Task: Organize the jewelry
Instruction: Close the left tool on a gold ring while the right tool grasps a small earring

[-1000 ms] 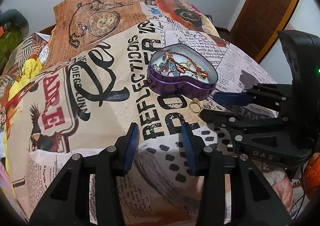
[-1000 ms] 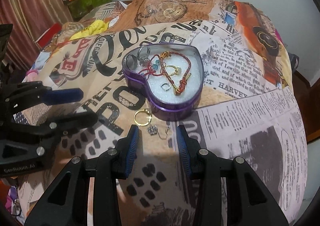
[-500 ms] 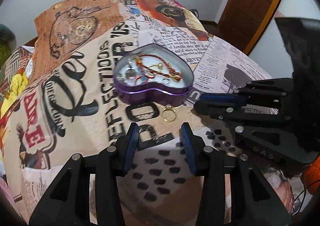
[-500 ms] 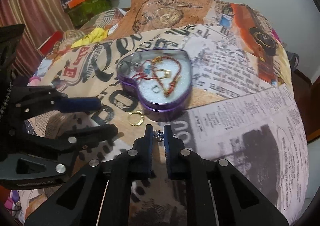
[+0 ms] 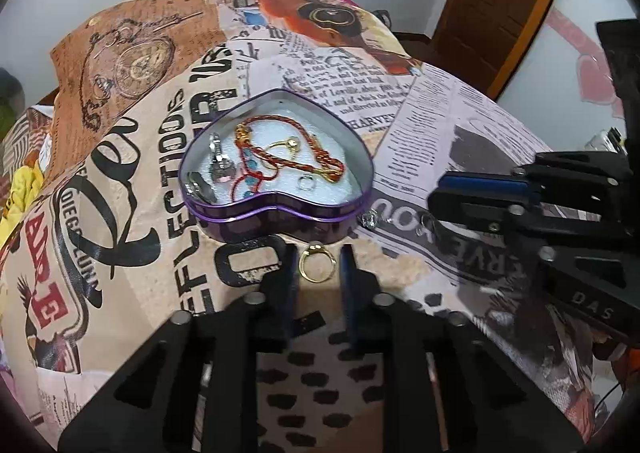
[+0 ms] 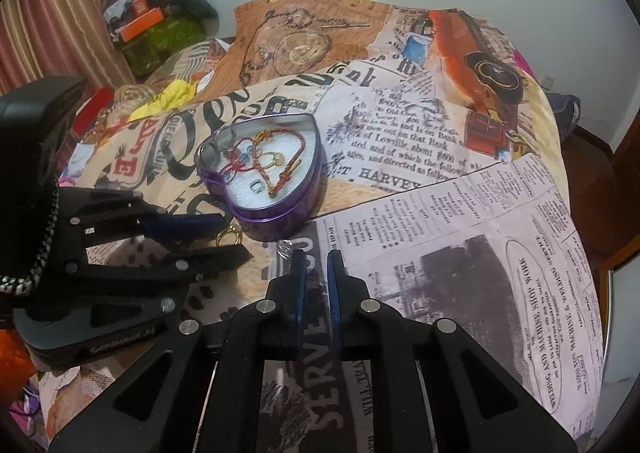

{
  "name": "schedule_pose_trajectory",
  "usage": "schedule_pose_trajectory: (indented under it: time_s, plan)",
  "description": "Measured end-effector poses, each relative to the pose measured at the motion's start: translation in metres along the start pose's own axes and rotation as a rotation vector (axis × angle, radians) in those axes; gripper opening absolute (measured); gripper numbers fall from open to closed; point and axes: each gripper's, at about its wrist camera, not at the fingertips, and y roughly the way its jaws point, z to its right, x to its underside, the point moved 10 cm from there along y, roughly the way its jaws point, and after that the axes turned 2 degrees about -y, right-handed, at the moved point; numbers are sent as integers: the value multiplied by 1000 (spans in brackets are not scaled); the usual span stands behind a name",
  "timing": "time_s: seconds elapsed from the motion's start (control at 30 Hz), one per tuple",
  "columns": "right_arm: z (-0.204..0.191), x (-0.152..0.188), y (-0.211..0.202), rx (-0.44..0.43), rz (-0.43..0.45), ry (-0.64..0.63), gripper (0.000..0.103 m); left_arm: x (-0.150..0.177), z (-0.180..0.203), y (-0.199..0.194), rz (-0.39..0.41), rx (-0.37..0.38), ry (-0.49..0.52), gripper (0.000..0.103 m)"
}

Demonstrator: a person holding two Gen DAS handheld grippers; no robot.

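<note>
- Since a second ago the left gripper (image 5: 319,259) has pushed in toward the heart-shaped tin (image 5: 276,209), and its fingers (image 5: 291,273) now sit either side of the gold ring (image 5: 316,263), half open with nothing pinched yet.
- Over on the other side, the right gripper (image 6: 317,265) has narrowed from wide open to a thin gap. Whether it has hold of anything I cannot tell from these views.
- Biggest thing in shot: the newspaper-print bedspread (image 6: 460,213), with the tin sitting on it.
- That purple tin (image 6: 280,205) is lidless, with white padding inside.
- In the tin: a red and gold braided bracelet (image 5: 316,157), a red cord with blue beads (image 5: 250,181), a gold ring with a pale stone (image 5: 288,145), a small silver ring (image 5: 307,183) and some silver pieces at its left lobe (image 5: 220,169).
- Just in front of the tin, the loose gold ring (image 6: 230,237) lies flat on the bedspread, close to the tin wall.
- Right of that ring, beside the tin, a small sparkly silver piece (image 5: 368,219) rests on the bedspread, just ahead of the right gripper's fingertips.
</note>
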Motion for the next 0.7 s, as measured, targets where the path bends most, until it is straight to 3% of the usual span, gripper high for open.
schedule_pose_trajectory:
  time_s: [0.27,0.43,0.7]
  plan:
    - [-6,-3,-5,-14,10,-22,9,2,1,-10,25,-14,0,17]
    - [-16,1,3,-32,-32,-58,10,5,-11,-24,52,-18,-37,17]
    - [-19,0,26,-16,-91,-96,27,12,-25,-32,62,-14,-68,17]
